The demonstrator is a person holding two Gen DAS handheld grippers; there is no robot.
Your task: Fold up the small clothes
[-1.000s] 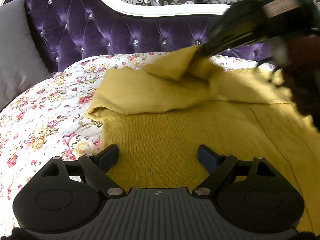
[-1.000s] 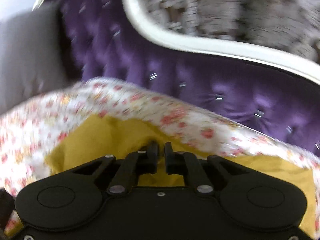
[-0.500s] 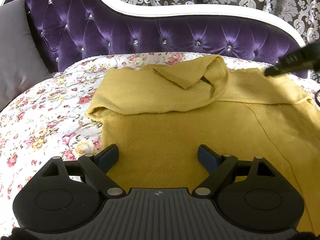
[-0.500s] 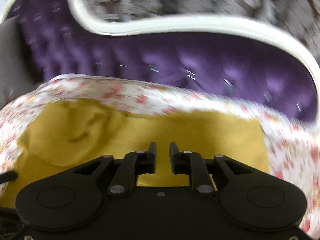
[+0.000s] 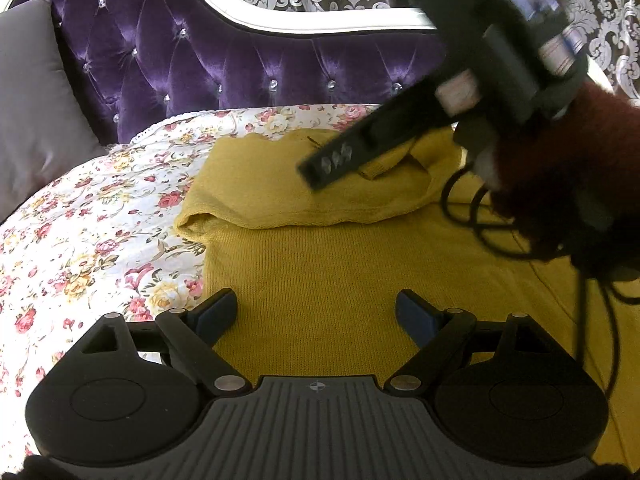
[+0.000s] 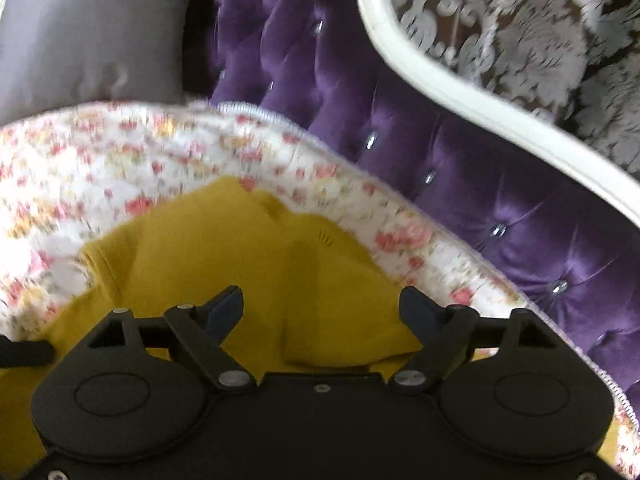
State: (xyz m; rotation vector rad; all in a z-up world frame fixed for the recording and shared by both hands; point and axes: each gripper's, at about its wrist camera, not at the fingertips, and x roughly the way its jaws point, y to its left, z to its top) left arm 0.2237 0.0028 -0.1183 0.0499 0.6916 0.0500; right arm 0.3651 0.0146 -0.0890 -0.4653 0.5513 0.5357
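Lying across the floral bedspread [image 5: 92,220], the mustard knit sweater [image 5: 320,264] covers the bed's near right part, its far portion folded over itself into a thick band that runs parallel to the headboard edge. A sleeve end [image 5: 416,160] rests in a loose curl on top of that folded band. The left gripper [image 5: 316,312] hovers low over the flat body of the sweater, close to its left edge, with both fingers spread wide and nothing between them. The right gripper [image 6: 322,304] reaches in from the right side of the bed above the folded band; its jaws have just been opening and now stand well apart, with only sweater fabric lying beneath them, not pinched. In the left wrist view one of its dark fingers [image 5: 336,160] hangs over the fold, and a fuzzy dark red sleeve [image 5: 560,160] with black cables [image 5: 480,232] shows behind it. A purple tufted headboard [image 5: 240,64] with a white frame closes the far edge of the bed, and a grey pillow [image 5: 32,112] leans in the far left corner.
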